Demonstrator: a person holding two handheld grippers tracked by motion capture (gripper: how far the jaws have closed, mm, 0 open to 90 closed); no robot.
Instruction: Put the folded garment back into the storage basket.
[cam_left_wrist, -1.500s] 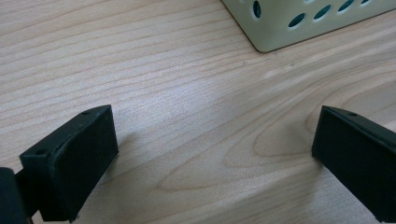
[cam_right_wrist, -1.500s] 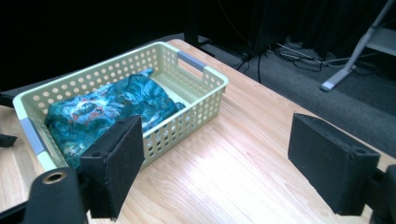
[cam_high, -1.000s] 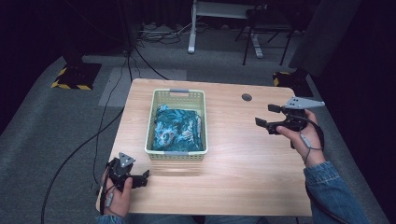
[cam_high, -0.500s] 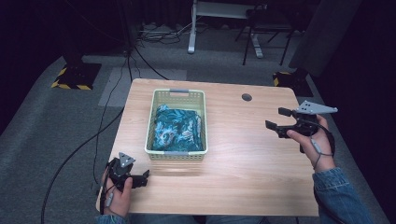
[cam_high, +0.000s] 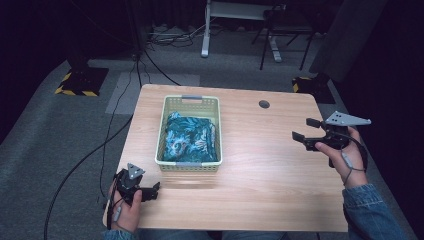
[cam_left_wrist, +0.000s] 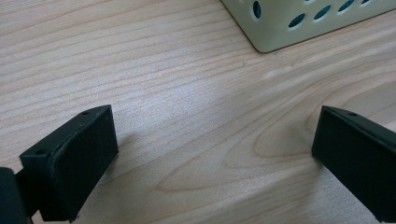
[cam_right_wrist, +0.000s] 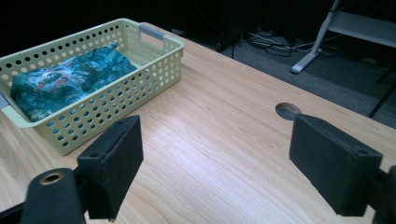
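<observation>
Resting low at the 7 o'clock corner of the table (cam_high: 260, 180), the left gripper (cam_high: 156, 187) has its jaws wide apart with bare wood between them; in the left gripper view the gripper (cam_left_wrist: 212, 158) sits close over the tabletop, and a corner of the basket (cam_left_wrist: 299, 23) shows at 1 o'clock. Right gripper (cam_high: 306, 131) hangs near the 3 o'clock edge of the table, jaws wide, nothing between them, pointing toward 9 o'clock at the basket (cam_high: 190, 102). Grey plate (cam_high: 346, 119) sits on top of it, cable trailing over the hand (cam_high: 340, 150).

Basket stands left of table centre, long side running 12 to 6 o'clock, well apart from both grippers. Teal patterned cloth (cam_high: 189, 137) lies folded inside, covering most of the floor. In the right gripper view the gripper (cam_right_wrist: 215, 163) looks across bare wood, the basket (cam_right_wrist: 116, 100) and cloth (cam_right_wrist: 70, 77) at 10 o'clock, a round cable hole (cam_right_wrist: 287, 110) at 1 o'clock. High view puts that hole (cam_high: 264, 104) near the far edge.
</observation>
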